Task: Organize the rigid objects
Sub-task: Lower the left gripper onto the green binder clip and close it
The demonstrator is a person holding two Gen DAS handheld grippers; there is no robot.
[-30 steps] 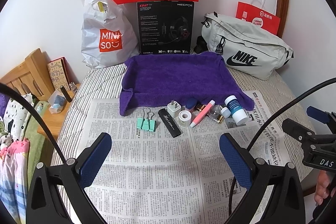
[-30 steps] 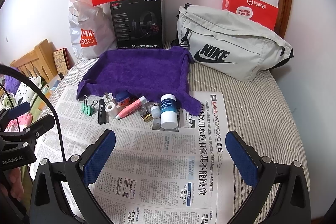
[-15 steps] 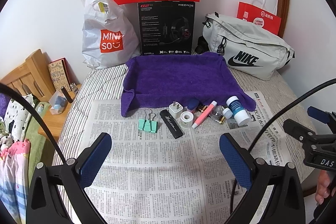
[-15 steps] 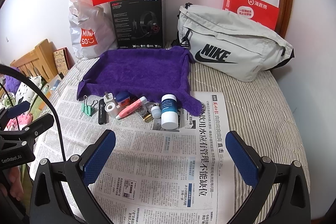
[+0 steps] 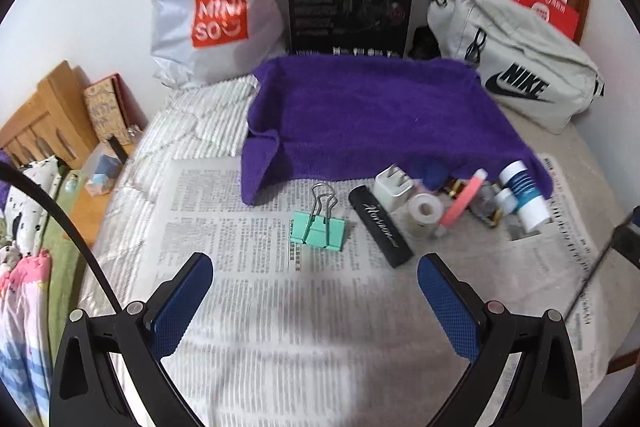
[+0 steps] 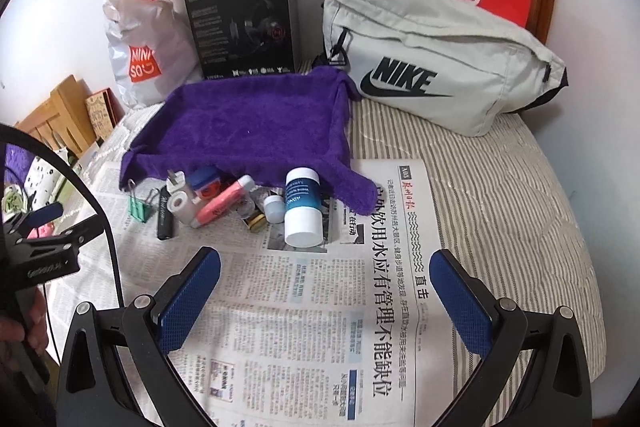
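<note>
Both sets of fingers wide apart, holding nothing: my left gripper (image 5: 314, 289) hangs over the newspaper (image 5: 248, 307) just short of the green binder clip (image 5: 318, 223); my right gripper (image 6: 324, 283) sits over print in front of the white bottle (image 6: 303, 207).

Task things lie in a tight row on the paper along the near edge of the purple towel (image 5: 372, 123): clip, black stick (image 5: 380, 227), white plug (image 5: 394, 185), tape roll (image 5: 424, 213), pink tube (image 5: 460, 205), bottle at the right end.

Risks as I see them:
- The clip's wire handles stand up; closing on them rather than the body could let it swing or drop.
- The stick lies just beside the clip, so a wide approach could knock it.
- The paper lies loose on the bed (image 6: 500, 195); dragging fingers may shift the whole row.
- The bottle lies on its side and would likely roll if bumped.

Hard to read:
- The left view is motion-blurred, small items smeared.
- A blue-capped jar (image 6: 206, 183) is half under the towel edge, and a small vial (image 6: 273, 209) and a gold-and-dark piece (image 6: 256, 221) are crowded; I can't tell what they are.
- I can't tell if the towel lines a tray.

Farther back against the wall are the grey bag (image 6: 432, 67), black box (image 6: 244, 23) and shopping bags.
</note>
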